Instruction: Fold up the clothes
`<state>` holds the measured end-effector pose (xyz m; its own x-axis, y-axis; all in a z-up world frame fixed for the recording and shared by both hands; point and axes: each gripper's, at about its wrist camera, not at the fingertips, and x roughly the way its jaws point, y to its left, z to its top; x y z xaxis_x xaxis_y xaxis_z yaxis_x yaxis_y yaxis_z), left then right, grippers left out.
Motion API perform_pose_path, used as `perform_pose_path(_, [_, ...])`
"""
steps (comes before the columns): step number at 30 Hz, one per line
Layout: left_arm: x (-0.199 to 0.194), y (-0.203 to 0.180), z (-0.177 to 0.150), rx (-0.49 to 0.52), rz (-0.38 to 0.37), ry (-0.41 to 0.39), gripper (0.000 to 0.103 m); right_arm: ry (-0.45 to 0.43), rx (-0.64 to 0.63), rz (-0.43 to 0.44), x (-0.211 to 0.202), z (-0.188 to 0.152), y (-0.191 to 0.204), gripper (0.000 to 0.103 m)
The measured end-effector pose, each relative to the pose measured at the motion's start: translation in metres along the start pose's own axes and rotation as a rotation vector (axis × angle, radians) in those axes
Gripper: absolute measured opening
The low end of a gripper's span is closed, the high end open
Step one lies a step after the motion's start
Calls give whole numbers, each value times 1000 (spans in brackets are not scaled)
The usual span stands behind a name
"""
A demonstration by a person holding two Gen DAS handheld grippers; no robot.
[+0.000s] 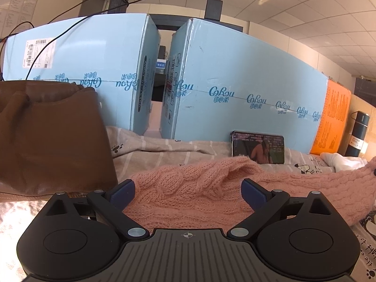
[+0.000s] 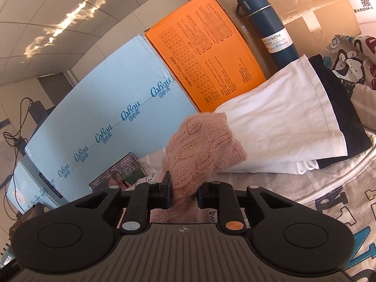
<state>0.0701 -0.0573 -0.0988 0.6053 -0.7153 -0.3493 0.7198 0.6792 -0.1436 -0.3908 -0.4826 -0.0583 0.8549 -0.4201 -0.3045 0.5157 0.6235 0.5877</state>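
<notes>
A pink cable-knit sweater (image 1: 211, 174) lies across the patterned bedsheet (image 1: 164, 150). In the left wrist view it stretches from the centre to the right edge. My left gripper (image 1: 188, 185) stands wide open over it, its blue-padded fingers on either side of the knit without pressing it. In the right wrist view my right gripper (image 2: 184, 185) is shut on a bunched end of the pink sweater (image 2: 199, 141), which rises in a lump just ahead of the fingers. The sweater's part under the gripper bodies is hidden.
Light blue boxes (image 1: 246, 82) and an orange box (image 2: 206, 54) wall the far side. A phone (image 1: 258, 146) leans against them. A brown leather item (image 1: 51, 141) is at the left. A folded white garment (image 2: 282, 122) over a dark one (image 2: 347, 129) and a blue bottle (image 2: 270, 30) are at the right.
</notes>
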Motion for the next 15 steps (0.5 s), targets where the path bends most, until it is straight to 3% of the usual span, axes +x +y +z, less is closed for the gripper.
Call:
perform_pose_path(8, [-3, -1, 0, -6, -24, -9, 98, -35, 89, 19, -39, 1, 5, 18])
perform_pose_path(15, [-8, -6, -1, 15, -67, -27, 99, -99, 59, -57, -91, -6, 16, 16])
